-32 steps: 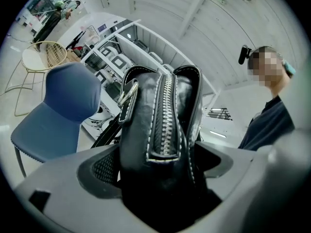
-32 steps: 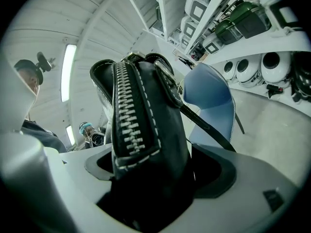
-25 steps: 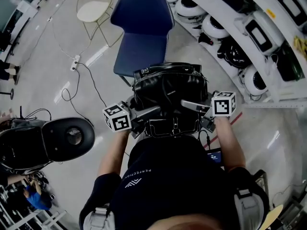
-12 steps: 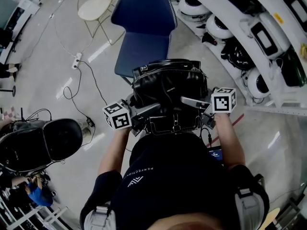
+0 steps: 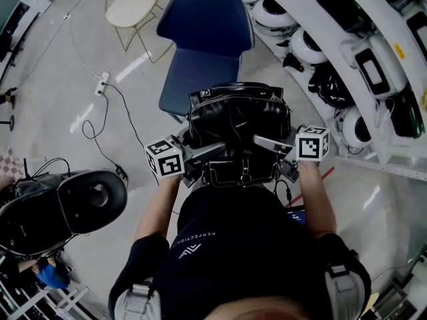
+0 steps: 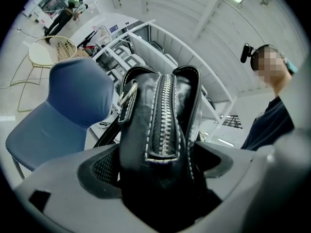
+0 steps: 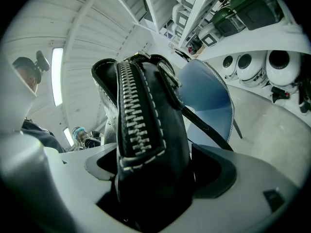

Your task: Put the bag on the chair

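Observation:
A black leather bag with white stitching and a zip hangs in the air between my two grippers, just in front of the person's body. My left gripper is shut on its left end, where the zip runs between the jaws. My right gripper is shut on its right end. The blue chair stands directly ahead, its seat partly hidden behind the bag. It also shows as the blue chair at the left gripper view's left and the blue chair behind the bag.
A cream wire chair stands far left of the blue chair. White shelving with round devices curves along the right. A cable with a power strip lies on the floor at left. A black seat sits near left.
The bag and both grippers hold the same pose. The view has shifted slightly, and the blue chair appears a little closer and more centred ahead.

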Available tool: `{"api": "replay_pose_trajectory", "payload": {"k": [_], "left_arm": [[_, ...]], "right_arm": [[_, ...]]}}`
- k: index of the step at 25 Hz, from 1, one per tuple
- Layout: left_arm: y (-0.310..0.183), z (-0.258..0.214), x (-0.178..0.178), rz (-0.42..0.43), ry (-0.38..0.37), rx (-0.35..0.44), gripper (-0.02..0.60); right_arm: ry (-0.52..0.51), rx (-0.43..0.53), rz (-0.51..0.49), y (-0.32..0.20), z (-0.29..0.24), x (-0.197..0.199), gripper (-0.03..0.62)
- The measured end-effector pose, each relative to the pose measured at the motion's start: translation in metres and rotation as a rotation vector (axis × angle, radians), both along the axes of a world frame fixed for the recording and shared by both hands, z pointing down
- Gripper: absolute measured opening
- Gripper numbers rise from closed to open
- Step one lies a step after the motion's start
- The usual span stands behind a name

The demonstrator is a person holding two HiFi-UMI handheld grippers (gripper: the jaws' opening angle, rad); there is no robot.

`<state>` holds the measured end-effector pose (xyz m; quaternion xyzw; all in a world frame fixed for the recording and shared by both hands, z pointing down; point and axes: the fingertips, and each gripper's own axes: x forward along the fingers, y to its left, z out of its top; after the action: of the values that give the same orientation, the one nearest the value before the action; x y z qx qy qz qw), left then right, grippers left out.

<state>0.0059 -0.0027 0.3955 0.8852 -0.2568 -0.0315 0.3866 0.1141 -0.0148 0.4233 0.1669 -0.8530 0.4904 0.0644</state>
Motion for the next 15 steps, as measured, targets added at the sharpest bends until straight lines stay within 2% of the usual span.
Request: {"api": "replay_pose_trajectory", "payload": {"k": [7, 10, 15], "left_arm": [[-0.037, 0.011, -0.045, -0.001, 0.004, -0.033, 0.474], [-0.049, 0.013, -0.064, 0.01, 0.003, -0.031, 0.474], [-0.07, 0.02, -0.076, 0.022, -0.007, -0.039, 0.474]], "right_arm": [[0.01, -0.037, 0.003, -0.037, 0.011, -0.044, 0.459], [0.016, -0.024, 0.01, -0.049, 0.01, -0.063, 0.459], [0.005, -0.052, 0.022, -0.066, 0.02, -0.076, 0.459]]}}
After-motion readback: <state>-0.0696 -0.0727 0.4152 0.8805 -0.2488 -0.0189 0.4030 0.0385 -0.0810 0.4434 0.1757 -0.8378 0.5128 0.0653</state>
